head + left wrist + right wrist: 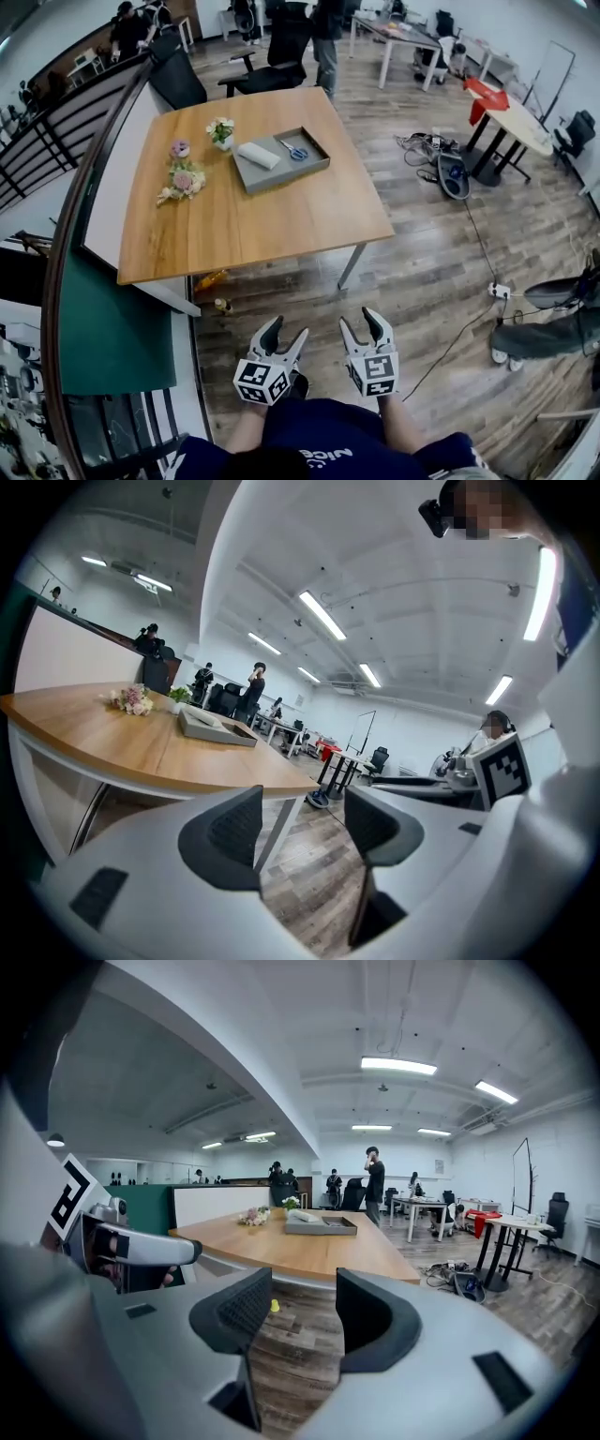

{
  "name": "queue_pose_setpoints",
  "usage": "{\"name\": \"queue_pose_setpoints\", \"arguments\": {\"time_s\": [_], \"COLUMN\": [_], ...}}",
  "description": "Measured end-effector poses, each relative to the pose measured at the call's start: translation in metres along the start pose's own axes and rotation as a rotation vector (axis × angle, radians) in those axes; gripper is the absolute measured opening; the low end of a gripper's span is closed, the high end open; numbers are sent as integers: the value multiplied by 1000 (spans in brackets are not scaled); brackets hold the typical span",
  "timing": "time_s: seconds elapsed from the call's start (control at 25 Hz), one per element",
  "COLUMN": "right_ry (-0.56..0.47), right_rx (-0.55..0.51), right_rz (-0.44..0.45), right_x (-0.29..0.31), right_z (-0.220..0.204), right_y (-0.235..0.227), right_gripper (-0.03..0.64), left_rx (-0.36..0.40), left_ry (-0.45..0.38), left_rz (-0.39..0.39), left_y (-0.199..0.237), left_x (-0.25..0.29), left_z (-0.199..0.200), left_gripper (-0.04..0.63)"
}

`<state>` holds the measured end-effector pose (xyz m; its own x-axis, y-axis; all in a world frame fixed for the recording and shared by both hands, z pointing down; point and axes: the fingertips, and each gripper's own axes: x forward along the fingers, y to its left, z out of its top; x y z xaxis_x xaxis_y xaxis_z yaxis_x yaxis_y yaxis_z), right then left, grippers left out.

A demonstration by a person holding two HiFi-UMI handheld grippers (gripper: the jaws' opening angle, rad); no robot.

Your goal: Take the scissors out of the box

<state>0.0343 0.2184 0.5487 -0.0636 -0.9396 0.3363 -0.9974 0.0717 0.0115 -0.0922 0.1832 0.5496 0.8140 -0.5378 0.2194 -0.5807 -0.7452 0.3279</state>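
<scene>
Clearly L hand-held gripper [288, 328], R hand-held gripper [359, 319] wide, empty; scissors [294, 150] in box [281, 175].

The wooden bench [253, 225] has a square, light brown top and white legs. It stands on a floor [422, 253] made of wood planks. A flat grey box [281, 178] sits on the far half of the bench, turned a bit crooked. Just beside the box's far left corner is a little pot of white flowers [221, 131]. More to the left lies a small pink flower [179, 148]. A bunch of flowers [183, 181] lies a bit nearer. A yellow thing [211, 279] lies on the floor under the bench's near edge.
</scene>
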Motion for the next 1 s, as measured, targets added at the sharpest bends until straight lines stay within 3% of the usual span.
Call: {"name": "queue_pose_setpoints", "arguments": {"time_s": [0.52,1.0], "right_ry": [1,3], "right_rx": [3,56], "right_rz": [-59,-60], "right_x": [93,131], "right_z": [28,32], "right_y": [20,9], "right_gripper": [201,202], "left_rx": [65,65], "left_ry": [-4,23], "left_rz": [-48,-29], "left_y": [92,112], "left_x": [48,64], "left_z": [52,54], "left_gripper": [275,275]}}
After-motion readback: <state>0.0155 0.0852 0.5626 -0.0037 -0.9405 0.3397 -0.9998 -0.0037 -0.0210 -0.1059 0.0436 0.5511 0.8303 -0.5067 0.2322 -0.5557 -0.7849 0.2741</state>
